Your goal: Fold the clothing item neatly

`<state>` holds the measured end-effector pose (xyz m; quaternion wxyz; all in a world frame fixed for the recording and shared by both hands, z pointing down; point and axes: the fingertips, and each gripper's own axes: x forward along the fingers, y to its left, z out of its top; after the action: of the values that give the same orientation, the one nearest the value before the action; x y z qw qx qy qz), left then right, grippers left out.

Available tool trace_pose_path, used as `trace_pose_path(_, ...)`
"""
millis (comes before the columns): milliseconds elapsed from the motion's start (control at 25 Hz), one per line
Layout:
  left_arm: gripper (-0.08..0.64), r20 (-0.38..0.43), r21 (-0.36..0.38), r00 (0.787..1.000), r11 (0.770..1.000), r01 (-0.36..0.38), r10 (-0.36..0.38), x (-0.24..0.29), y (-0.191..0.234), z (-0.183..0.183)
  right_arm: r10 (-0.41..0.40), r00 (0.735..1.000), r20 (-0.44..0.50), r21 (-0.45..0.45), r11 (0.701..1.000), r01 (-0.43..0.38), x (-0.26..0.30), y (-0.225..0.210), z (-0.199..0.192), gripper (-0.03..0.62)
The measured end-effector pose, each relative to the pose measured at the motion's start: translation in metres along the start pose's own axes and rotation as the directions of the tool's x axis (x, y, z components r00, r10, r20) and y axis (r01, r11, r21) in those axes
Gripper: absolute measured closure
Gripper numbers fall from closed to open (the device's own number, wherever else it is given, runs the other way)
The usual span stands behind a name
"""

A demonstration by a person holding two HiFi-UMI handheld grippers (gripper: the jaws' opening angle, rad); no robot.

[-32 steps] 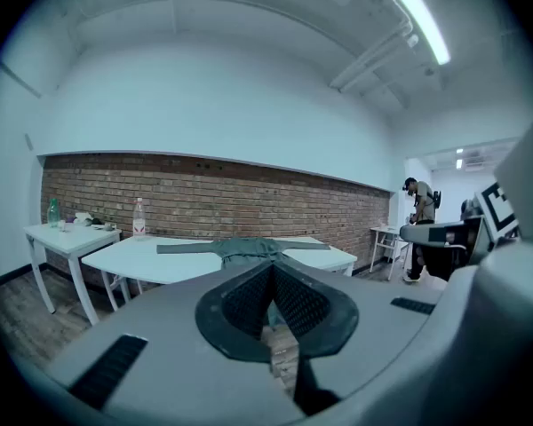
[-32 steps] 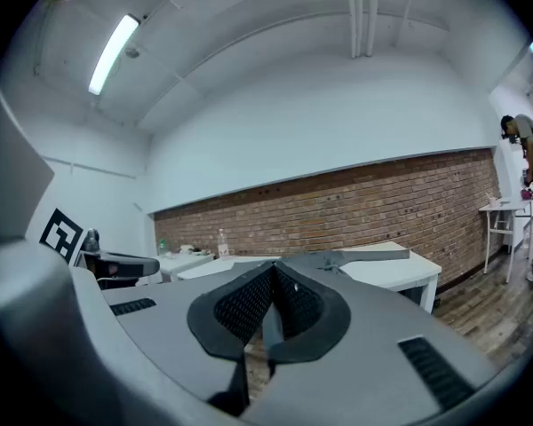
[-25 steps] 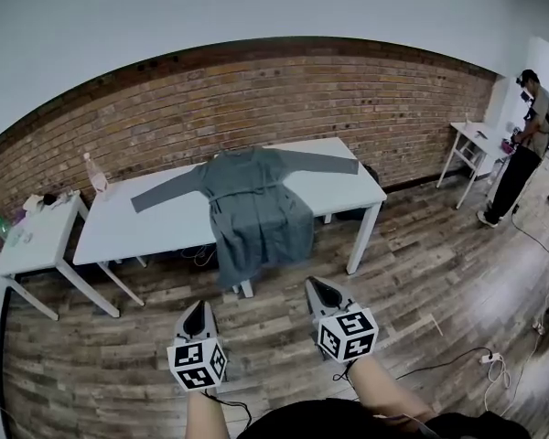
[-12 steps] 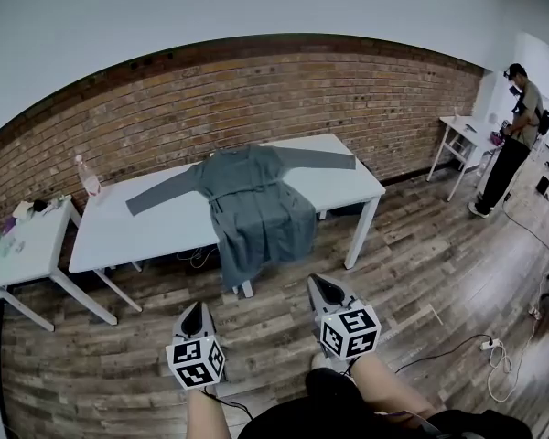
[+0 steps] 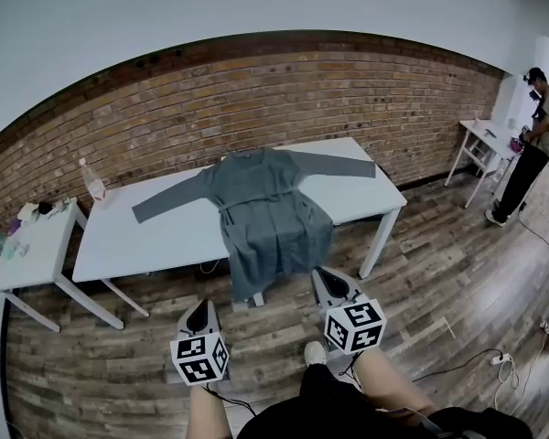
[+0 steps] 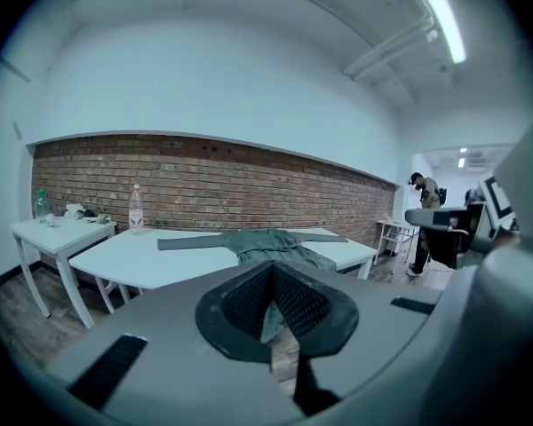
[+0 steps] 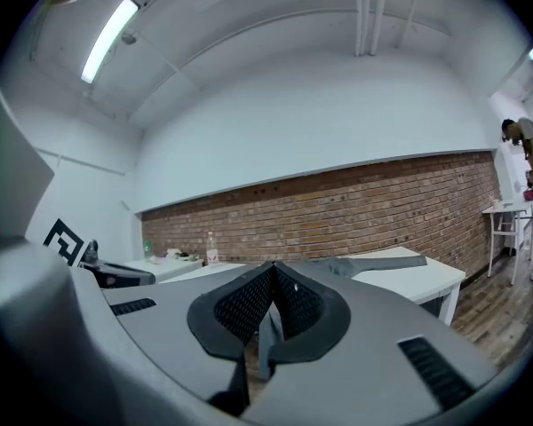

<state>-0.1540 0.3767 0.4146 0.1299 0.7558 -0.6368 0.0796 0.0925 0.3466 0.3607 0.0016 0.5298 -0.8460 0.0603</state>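
You've closed in on the table (image 5: 137,240) over the last sec. In the head view it sits bigger and lower than before. The hanging hem of the grey garment (image 5: 265,210) now ends just above the right gripper (image 5: 329,282); earlier a clear strip of wood floor (image 5: 101,364) lay btwn them. Both grippers have come fwd w/ you, still held low and short of the tabletop.

Jaws: no change. The left gripper (image 5: 199,311) is pressed together w/ nothing in it; in its own view the pads meet, and only a sliver of distant cloth shows past them. The right gripper is the same: pads together, empty.

The garment hasn't been touched. It lies flat on the table, collar toward the brick wall (image 5: 256,99), w/ both sleeves spread out to the sides and a belt across the waist. The lower part drapes over the front edge and hangs toward the floor. A bottle (image 5: 93,183) stands at the table's far left corner, clear of the sleeve end.

What it means: folding hasn't begun, this is approach only. Prob you'll need to open the jaws once at the edge and lift the hanging part onto the top first, so the whole piece lies flat before any fold. A person (image 5: 531,144) stands far to the right, not in your way.
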Motion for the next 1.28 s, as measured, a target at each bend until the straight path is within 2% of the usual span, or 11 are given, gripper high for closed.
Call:
trace_pose_path(160, 0.561, -0.002, 0.0, 1.0, 1.0, 0.001, -0.001, 0.04, -0.003, 0.015, 0.015, 1.0, 0.012, -0.017, 1.0, -0.015, 0.034, -0.02, 0.014, 0.595)
trace_pose_path(440, 0.561, -0.008, 0.019, 1.0, 1.0, 0.003, -0.003, 0.111, -0.02, 0.045, 0.033, 0.999, -0.006, 0.008, 0.999, -0.033, 0.091, -0.067, 0.024, 0.595)
trace_pose_path(600, 0.56, -0.013, 0.056, 1.0, 0.998, -0.007, 0.008, 0.153, -0.03, 0.062, 0.058, 0.998, 0.002, -0.005, 0.998, -0.058, 0.13, -0.094, 0.036, 0.595)
trace_pose_path(760, 0.561, 0.024, 0.077, 0.999, 0.996, -0.051, 0.049, 0.192, -0.036, 0.086, 0.081, 0.997, 0.004, -0.034, 0.996, -0.081, 0.167, -0.12, 0.042, 0.595)
trace_pose_path(920, 0.561, 0.033, 0.076, 0.997, 0.994, -0.079, 0.076, 0.229, -0.04, 0.104, 0.102, 0.995, -0.003, -0.021, 0.995, -0.102, 0.2, -0.149, 0.044, 0.595)
trace_pose_path(1120, 0.561, 0.041, 0.049, 0.995, 0.995, -0.092, 0.09, 0.263, -0.052, 0.116, 0.124, 0.992, -0.014, -0.018, 0.992, -0.125, 0.23, -0.176, 0.047, 0.595)
trace_pose_path(1280, 0.561, 0.028, 0.064, 0.996, 0.994, -0.084, 0.082, 0.283, -0.058, 0.115, 0.141, 0.99, -0.015, 0.001, 0.99, -0.141, 0.249, -0.183, 0.047, 0.595)
